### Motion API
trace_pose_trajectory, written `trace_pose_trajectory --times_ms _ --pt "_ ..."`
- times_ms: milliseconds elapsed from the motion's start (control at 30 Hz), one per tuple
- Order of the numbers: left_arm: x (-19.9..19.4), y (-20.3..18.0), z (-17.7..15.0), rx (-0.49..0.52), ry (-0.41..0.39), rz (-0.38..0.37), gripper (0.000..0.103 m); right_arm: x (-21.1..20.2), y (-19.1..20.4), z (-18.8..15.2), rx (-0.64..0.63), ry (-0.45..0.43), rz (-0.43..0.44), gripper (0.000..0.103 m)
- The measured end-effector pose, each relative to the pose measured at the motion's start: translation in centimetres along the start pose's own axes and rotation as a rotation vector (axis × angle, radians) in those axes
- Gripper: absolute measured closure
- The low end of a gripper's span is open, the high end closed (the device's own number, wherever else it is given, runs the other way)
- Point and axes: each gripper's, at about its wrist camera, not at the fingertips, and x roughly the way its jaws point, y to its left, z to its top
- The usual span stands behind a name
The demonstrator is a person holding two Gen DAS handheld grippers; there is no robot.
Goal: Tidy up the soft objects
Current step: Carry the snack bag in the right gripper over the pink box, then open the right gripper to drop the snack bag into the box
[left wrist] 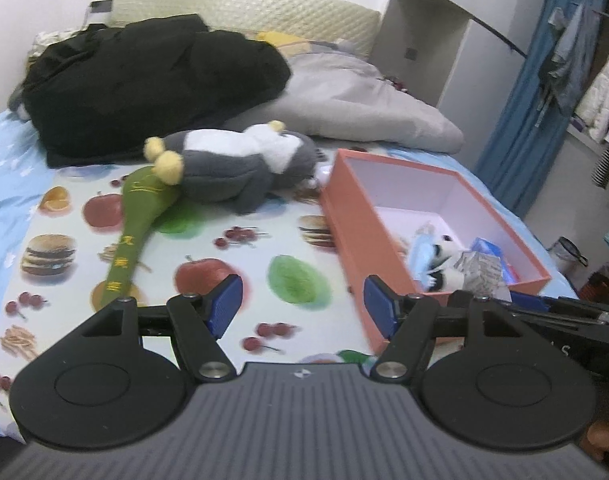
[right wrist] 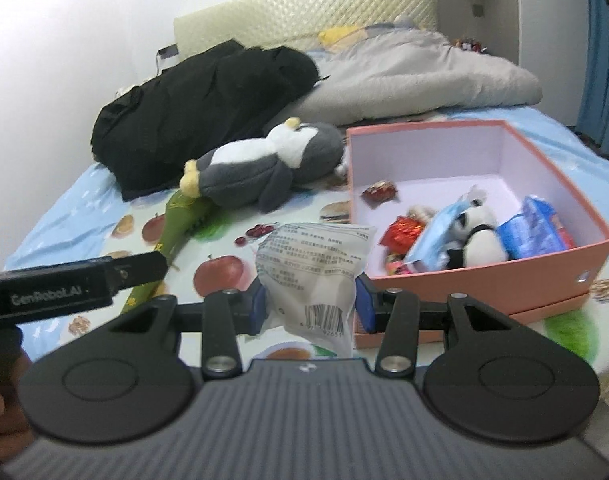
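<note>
My right gripper [right wrist: 310, 306] is shut on a white plastic packet [right wrist: 312, 270] with printed text and a barcode, held above the bed just left of the pink box [right wrist: 492, 276]. The box holds a small panda plush [right wrist: 478, 236], blue packets and red wrappers. My left gripper [left wrist: 302, 306] is open with nothing between its blue pads, hovering over the fruit-print sheet beside the pink box [left wrist: 352, 236]. A grey and white penguin plush [left wrist: 240, 164] lies on the bed, its yellow feet over a green soft stick [left wrist: 138, 224]. The white packet [left wrist: 480, 270] shows at the box's near corner.
A black jacket [left wrist: 144, 84] and a grey blanket [left wrist: 356, 104] are heaped toward the headboard. Clothes hang on a rack [left wrist: 584, 60] right of the bed. The left gripper's body [right wrist: 64, 288] reaches into the right wrist view from the left edge.
</note>
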Motion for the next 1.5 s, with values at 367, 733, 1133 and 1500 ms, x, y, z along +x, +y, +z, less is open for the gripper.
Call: trace_pose_trajectory --times_ms 367,733,1133,1500 --pt "1.6 -7.2 0.7 0.084 0.037 -0.11 0.03 -4.8 -5.4 0.5 0.071 -0.032 -0.071 0.055" --pt "8.8 -11.5 4.7 0.124 0.1 -0.117 0.03 -0.8 -11.2 4.2 0.119 -0.005 -0.08 0.055" --pt "18.7 -15.0 8.7 0.164 0.169 -0.084 0.03 7.8 -17.5 8.2 0.157 0.068 -0.079 0.055" --pt "24.9 -16.3 10.8 0.189 0.199 -0.074 0.03 14.5 -21.1 9.4 0.193 0.137 -0.086 0.051"
